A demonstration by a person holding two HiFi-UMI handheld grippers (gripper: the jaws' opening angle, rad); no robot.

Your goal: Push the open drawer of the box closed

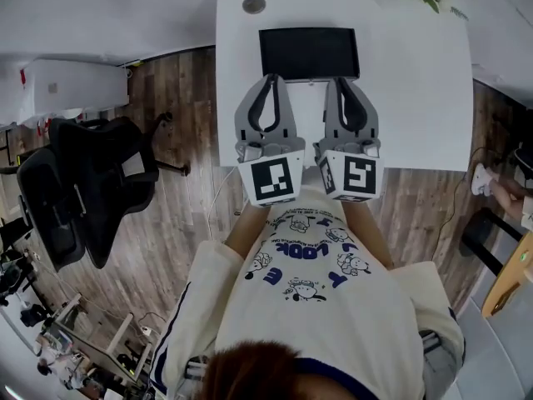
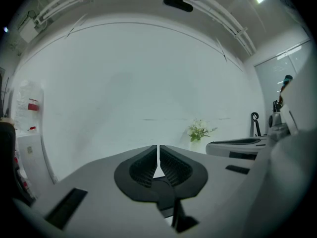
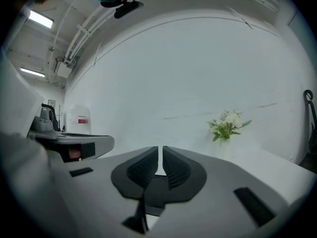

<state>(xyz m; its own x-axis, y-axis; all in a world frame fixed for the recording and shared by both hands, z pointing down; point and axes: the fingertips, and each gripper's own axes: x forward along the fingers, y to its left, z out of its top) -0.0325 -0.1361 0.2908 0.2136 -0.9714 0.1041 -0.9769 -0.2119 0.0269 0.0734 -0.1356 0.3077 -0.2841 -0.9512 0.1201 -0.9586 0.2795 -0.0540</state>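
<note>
Black box at the far edge of the surface, and the approach is the step in hand.

The box sits mid-way along that far edge, but from up here nobody can tell how far its drawer stands out. The left hand-held gripper and the right hand-held gripper hover side by side above the near edge, well short of the box. Each has its jaws drawn narrow with nothing between them. The push looks not yet begun. Next, one closed tip likely has to reach the drawer front and press it squarely in.
</note>
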